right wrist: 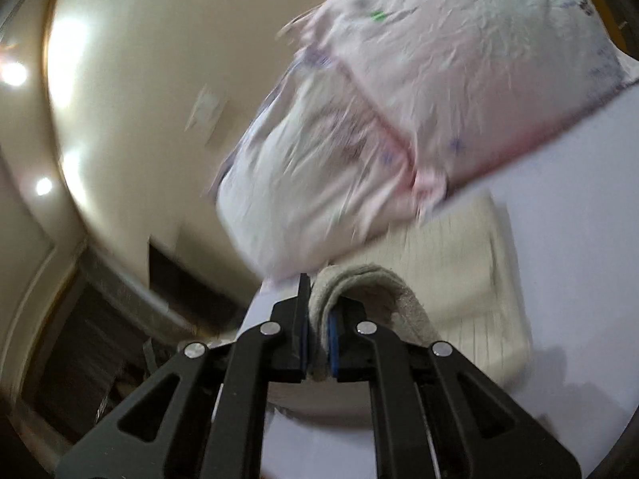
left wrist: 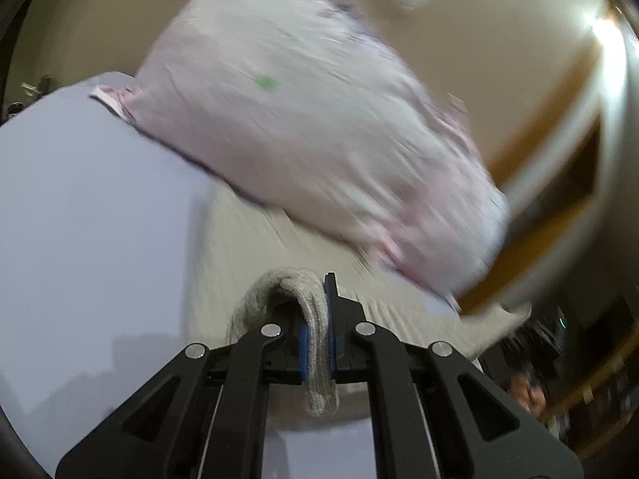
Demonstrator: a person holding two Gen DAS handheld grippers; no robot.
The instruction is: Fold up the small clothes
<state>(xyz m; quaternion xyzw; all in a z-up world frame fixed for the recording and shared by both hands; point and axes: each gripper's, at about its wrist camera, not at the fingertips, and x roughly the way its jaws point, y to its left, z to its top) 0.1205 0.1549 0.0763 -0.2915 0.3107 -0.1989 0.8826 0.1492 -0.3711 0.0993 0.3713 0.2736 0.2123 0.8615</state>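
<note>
Left gripper (left wrist: 317,335) clamped tight, blue pads (left wrist: 304,353) pinching the ribbed knit hem of a cream knitted garment (left wrist: 255,251); hem looped over one finger and hanging down between the two. Right gripper (right wrist: 317,337) likewise closed hard on the same cream knit, a thick rolled edge curling off to its right side. Each tool holding one end of the same near edge, both cameras tipped steeply upward toward ceiling and wall. Rest of the garment stretching forward from both tools across a pale lavender tabletop (left wrist: 88,207), flat and ribbed, far end tucked under or against a large pinkish-white pillow-like bundle with small printed marks (left wrist: 303,119). Bundle blurred; whether touching the knit or just behind it, hard to say.

Judged: mid-fold, near edge lifted. Garment's body lying straight ahead of both tools, long axis running away from them, so the likely move carries the gripped edge forward over the flat part. Neither hand clearly nearer; level travel needed to avoid a skewed crease.
</note>
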